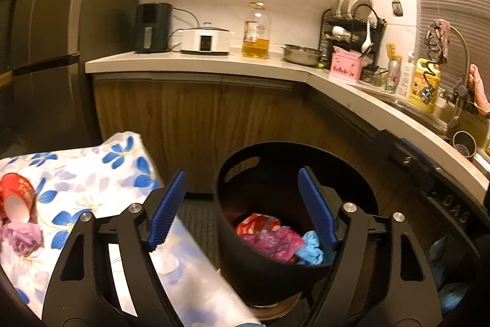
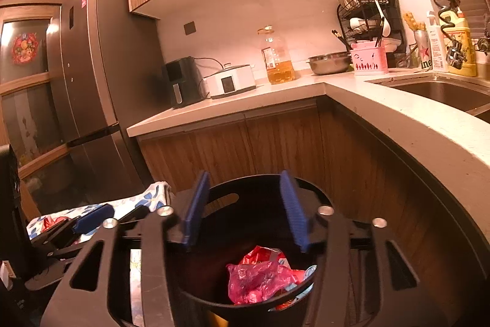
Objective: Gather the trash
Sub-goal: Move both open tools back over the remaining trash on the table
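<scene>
Both the left gripper [image 1: 242, 204] and right gripper [image 2: 245, 210] hang spread and empty over the black bin [image 1: 226, 173], lower centre, while the light, crushable red paper cup [image 1: 16, 198] and soft purple wad [image 1: 23, 236], lower left, suit a rim pinch.

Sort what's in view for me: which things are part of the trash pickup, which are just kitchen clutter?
Job:
black bin
pink bag, red wrapper, blue scrap inside it
red cup, purple wad on the floral cloth

Clutter:
oil bottle
air fryer
dish rack
steel bowl
</scene>
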The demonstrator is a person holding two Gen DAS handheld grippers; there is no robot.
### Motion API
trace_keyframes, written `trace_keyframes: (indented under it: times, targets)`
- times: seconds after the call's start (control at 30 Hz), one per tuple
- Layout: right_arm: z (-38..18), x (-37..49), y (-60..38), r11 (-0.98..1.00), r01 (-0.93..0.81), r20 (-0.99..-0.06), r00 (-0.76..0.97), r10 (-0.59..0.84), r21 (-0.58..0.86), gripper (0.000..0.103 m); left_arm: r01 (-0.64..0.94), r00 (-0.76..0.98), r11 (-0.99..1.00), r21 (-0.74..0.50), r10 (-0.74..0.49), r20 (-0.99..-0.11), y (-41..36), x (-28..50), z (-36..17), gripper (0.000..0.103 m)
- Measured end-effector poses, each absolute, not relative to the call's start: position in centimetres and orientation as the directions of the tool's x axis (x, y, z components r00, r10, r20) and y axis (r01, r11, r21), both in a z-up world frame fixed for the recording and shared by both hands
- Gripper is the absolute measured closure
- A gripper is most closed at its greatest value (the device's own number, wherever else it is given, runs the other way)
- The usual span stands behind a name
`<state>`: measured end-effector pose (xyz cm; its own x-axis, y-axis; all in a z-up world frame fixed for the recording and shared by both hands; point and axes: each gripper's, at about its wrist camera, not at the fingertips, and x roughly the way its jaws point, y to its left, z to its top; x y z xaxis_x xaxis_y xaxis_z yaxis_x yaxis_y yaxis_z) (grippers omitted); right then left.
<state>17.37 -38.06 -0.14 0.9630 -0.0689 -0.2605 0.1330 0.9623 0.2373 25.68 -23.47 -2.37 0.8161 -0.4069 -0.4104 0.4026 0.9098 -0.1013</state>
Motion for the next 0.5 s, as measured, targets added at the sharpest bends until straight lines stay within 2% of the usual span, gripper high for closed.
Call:
trace_keyframes:
  times: [0.13, 0.23, 0.5]
  targets:
    - [0.1, 16.5, -37.3, 0.964, 0.138, -0.255, 0.964, -0.078, 0.228, 0.032, 0.349, 0.837, 0.933, -0.085, -0.351, -0.419, -21.6, 24.9, -2.4, 0.02]
    - [0.3, 15.8, -36.3, 0.967, 0.153, -0.249, 0.963, -0.099, 0.205, 0.026, 0.312, 0.854, 0.948, -0.071, -0.312, -0.415, -20.2, 24.0, -2.4, 0.016]
    - [0.6, 14.3, -33.8, 0.972, 0.153, -0.236, 0.966, -0.108, 0.181, 0.019, 0.203, 0.9, 0.978, -0.048, -0.205, -0.384, -15.7, 21.3, -2.0, 0.007]
